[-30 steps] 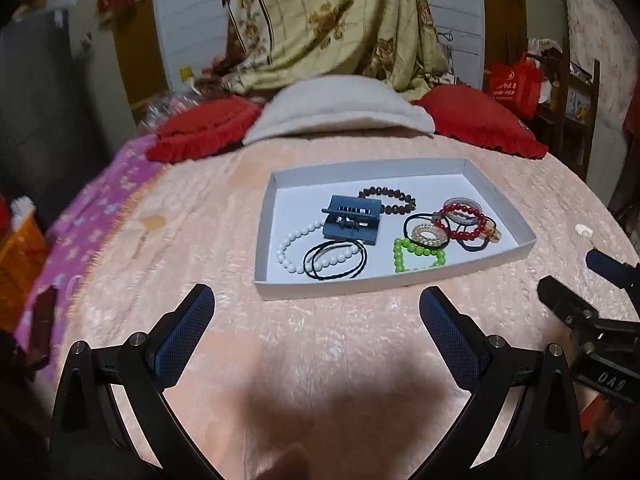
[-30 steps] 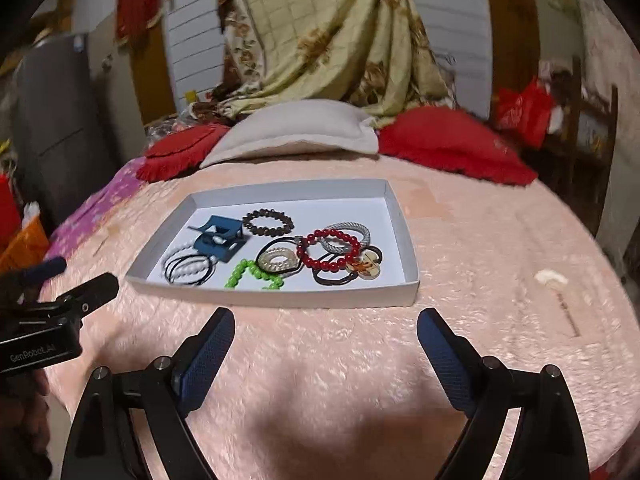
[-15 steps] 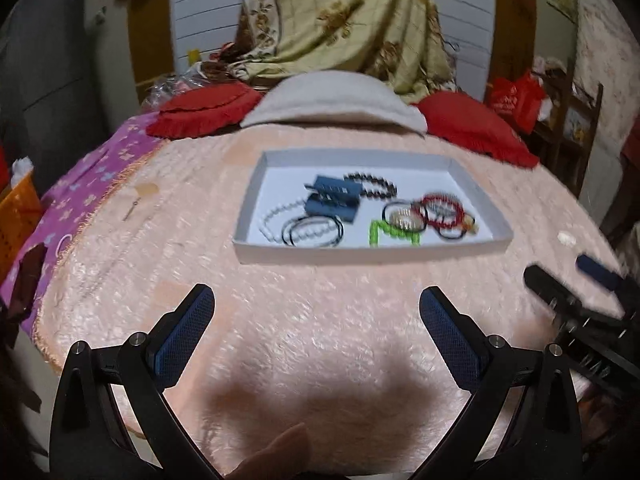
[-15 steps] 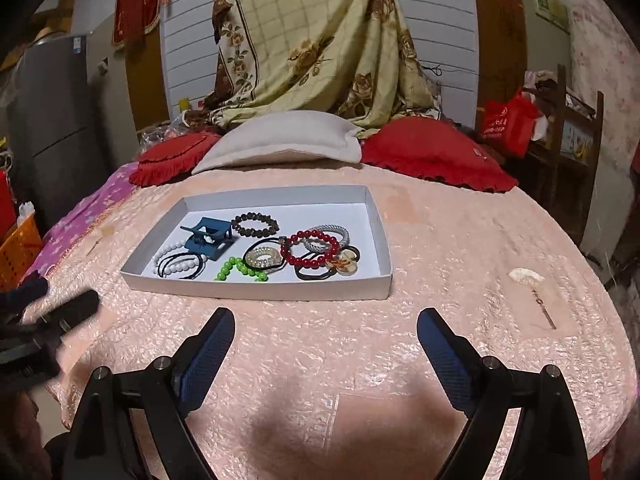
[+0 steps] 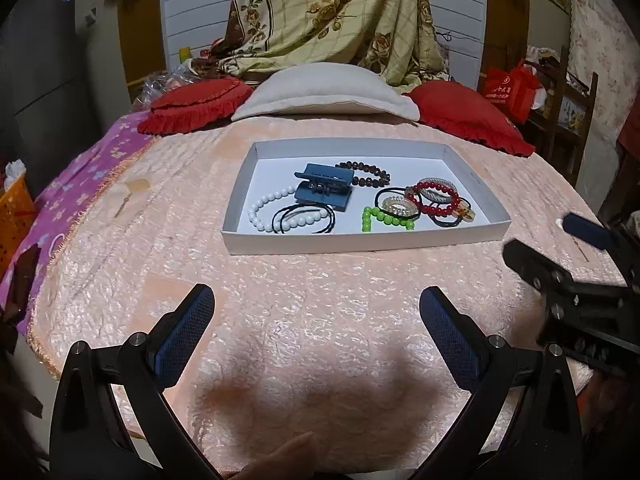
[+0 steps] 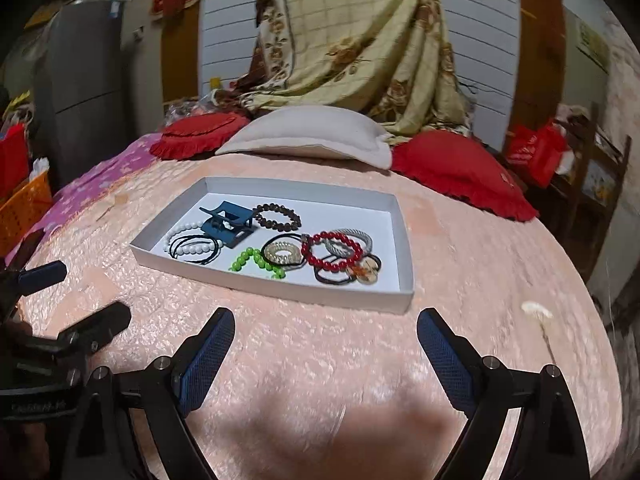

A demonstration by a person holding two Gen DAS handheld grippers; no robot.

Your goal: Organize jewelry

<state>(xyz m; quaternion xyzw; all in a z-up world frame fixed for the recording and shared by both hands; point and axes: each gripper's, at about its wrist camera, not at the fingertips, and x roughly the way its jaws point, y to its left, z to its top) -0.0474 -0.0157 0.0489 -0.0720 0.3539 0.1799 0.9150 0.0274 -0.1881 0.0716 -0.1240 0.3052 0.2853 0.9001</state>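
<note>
**Both grippers hang wide open short of the jewelry tray**

Since half a second ago, the right wrist view has swung so that the white tray now sits skewed, its left end farther away, while the left wrist view has drawn a little nearer to it; nothing in the tray has shifted.

At far left, an orange basket stands off the bed edge beside the purple floral sheet. The left gripper hovers over the pink bedspread with its blue-padded fingers spread wide and nothing between them; it sits near the tray's front wall without touching it.

Inside the tray, going left to right: a white bead bracelet lies with a black cord loop overlapping it, and a blue hair claw clip rests just behind, touching the white beads. A brown bead bracelet lies behind the clip. Toward the front are green beads, then a clear coil hair tie inside a black elastic. A red bead bracelet overlaps a silver twisted bangle, and black hair ties with an amber charm lie at the right end.

The right gripper also hovers over the bedspread, fingers spread wide and holding nothing, close to the tray's front right corner. A small white object lies on the spread well to the right. Behind are two red cushions flanking a white pillow.
</note>
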